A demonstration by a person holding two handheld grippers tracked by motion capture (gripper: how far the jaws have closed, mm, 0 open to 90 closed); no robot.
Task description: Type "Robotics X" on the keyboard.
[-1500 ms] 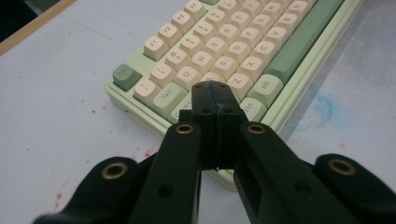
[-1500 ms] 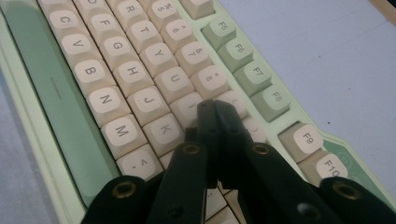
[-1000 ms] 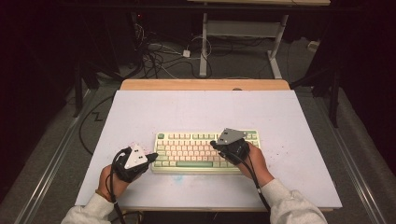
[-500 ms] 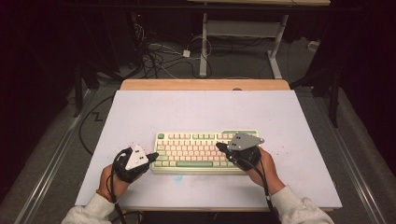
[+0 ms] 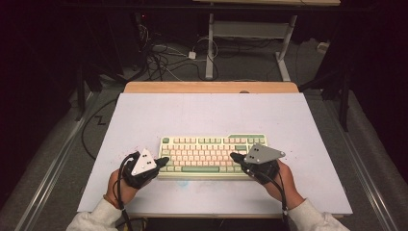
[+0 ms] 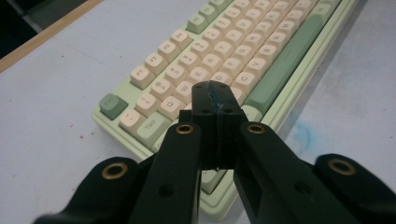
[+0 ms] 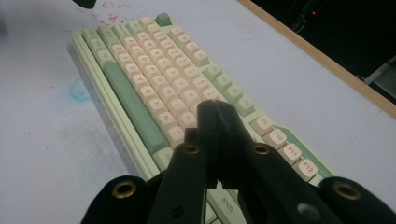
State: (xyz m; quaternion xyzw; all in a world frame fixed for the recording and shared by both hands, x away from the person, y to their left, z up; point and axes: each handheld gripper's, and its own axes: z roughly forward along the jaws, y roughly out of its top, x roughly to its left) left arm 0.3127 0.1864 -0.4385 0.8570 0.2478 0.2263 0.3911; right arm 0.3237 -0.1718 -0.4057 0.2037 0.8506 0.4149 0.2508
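A pale green keyboard (image 5: 211,154) with cream keys lies flat near the front of the white table top (image 5: 207,115). My left gripper (image 5: 162,161) is shut with nothing in it, its tips over the keyboard's left end; in the left gripper view the jaws (image 6: 215,100) meet above the lower left keys of the keyboard (image 6: 243,56). My right gripper (image 5: 235,158) is shut and empty too, tips over the right part of the key field. In the right gripper view the closed tips (image 7: 215,114) hover over the cream keys of the keyboard (image 7: 159,74).
A wooden strip (image 5: 211,87) edges the far side of the table. Beyond it stand a white desk frame (image 5: 250,33) and tangled cables (image 5: 163,57) on the floor. A faint blue smudge (image 7: 79,91) marks the table in front of the keyboard.
My right gripper has shifted from the keyboard's upper right corner toward the front and turned its tips leftward onto the keys. The left gripper has barely moved.
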